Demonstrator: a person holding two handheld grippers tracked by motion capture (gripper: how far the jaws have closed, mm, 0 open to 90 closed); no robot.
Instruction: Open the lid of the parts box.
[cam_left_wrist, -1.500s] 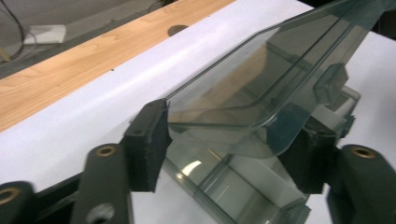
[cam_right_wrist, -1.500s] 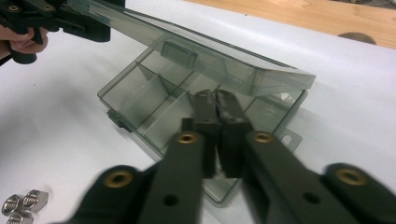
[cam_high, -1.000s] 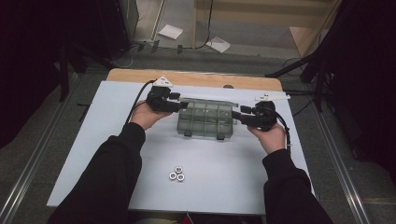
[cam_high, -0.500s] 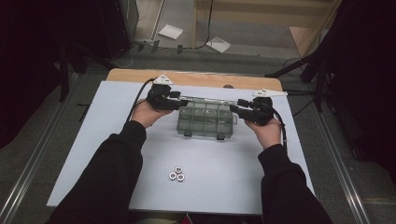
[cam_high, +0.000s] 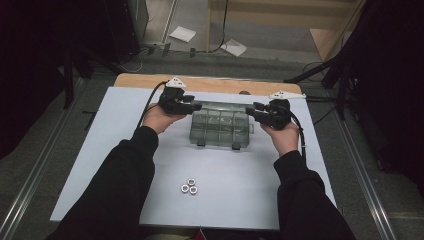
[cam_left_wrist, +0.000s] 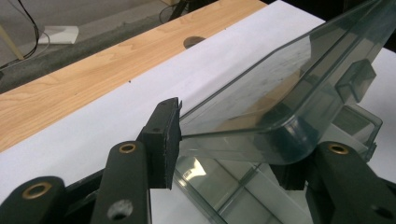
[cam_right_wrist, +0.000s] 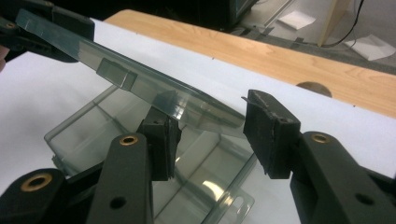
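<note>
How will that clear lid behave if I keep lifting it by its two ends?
The lid is thin, glossy clear plastic, so it will probably flex slightly and could slip on narrow pads. It looks light for its size. The compartment box beneath also looks light, so it may tip or lift along. The left gripper and right gripper have just been closing, with the lid's corners between their jaws.

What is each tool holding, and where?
The box's raised clear lid, by its two end corners: jaws just closing around each. Right tool's one pad apart; left tool's grip unclear.
</note>
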